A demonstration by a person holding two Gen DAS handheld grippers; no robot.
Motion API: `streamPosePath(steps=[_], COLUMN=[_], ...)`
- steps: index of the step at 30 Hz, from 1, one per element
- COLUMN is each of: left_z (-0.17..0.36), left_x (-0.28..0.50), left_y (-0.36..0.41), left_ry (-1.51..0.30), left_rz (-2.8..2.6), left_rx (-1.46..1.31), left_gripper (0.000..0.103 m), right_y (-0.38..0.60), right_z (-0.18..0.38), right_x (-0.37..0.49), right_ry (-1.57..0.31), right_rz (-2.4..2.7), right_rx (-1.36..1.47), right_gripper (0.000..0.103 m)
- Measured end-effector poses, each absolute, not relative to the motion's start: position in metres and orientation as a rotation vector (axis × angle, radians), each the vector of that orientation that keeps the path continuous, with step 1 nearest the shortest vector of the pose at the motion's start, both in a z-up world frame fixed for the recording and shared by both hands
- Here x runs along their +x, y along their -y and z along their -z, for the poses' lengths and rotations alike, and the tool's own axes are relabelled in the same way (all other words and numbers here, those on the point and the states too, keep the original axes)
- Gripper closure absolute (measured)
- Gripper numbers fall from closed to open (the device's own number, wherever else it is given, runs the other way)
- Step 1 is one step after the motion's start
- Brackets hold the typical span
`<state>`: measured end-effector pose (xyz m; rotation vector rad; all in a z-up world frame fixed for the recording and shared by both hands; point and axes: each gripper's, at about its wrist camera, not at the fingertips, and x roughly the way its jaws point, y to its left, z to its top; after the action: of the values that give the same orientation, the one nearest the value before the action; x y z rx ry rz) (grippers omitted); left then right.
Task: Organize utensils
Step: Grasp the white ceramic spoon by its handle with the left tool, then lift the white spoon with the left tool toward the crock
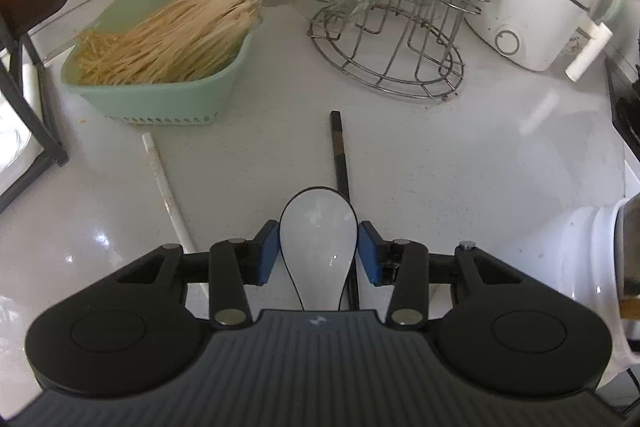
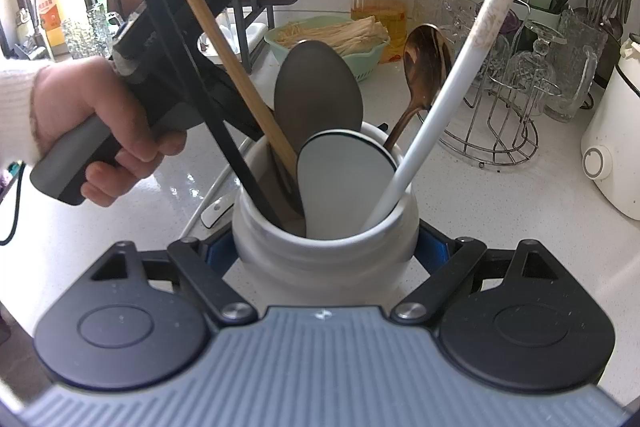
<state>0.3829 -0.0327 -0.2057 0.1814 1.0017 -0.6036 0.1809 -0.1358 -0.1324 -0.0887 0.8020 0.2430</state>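
A white spoon [image 1: 318, 227] with a black rim lies bowl-up on the white counter, across a black chopstick [image 1: 339, 151]. My left gripper [image 1: 319, 253] has its blue pads against both sides of the spoon's bowl. A white chopstick [image 1: 164, 187] lies to the left. My right gripper [image 2: 324, 251] is shut on a white ceramic jar [image 2: 280, 259]. Standing in the jar are a grey spoon [image 2: 316, 87], a white spoon [image 2: 344, 179], a bronze spoon [image 2: 424, 59], a wooden chopstick [image 2: 224, 39], a black chopstick [image 2: 224, 131] and a long white handle [image 2: 440, 87]. A hand [image 2: 100, 115] grips the left gripper's handle.
A green basket [image 1: 160, 95] of pale dried strands stands at the back left. A wire rack [image 1: 392, 59] with glasses stands behind the chopstick, and a white electric pot [image 1: 540, 7] is at the back right. A dark frame [image 1: 32, 99] stands at the left edge.
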Motion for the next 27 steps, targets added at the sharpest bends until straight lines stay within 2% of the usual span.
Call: streamPosePath(steps=[10,27], left_z=[0.181,0.133], left_x=[0.374,0.295], left_y=[0.010,-0.027], left_ry=[-0.972,-0.917], left_rz=[0.496,0.249], left_rx=[0.076,-0.107], left_gripper=[0.055,0.055], right_y=[0.135,0.132], right_z=[0.132,0.133], right_x=[0.181,0.189], right_ry=[-0.801,-0.790], right_rz=[-0.245,-0.253], right_rx=[-0.091,-0.095], right_gripper=[0.012,0.012])
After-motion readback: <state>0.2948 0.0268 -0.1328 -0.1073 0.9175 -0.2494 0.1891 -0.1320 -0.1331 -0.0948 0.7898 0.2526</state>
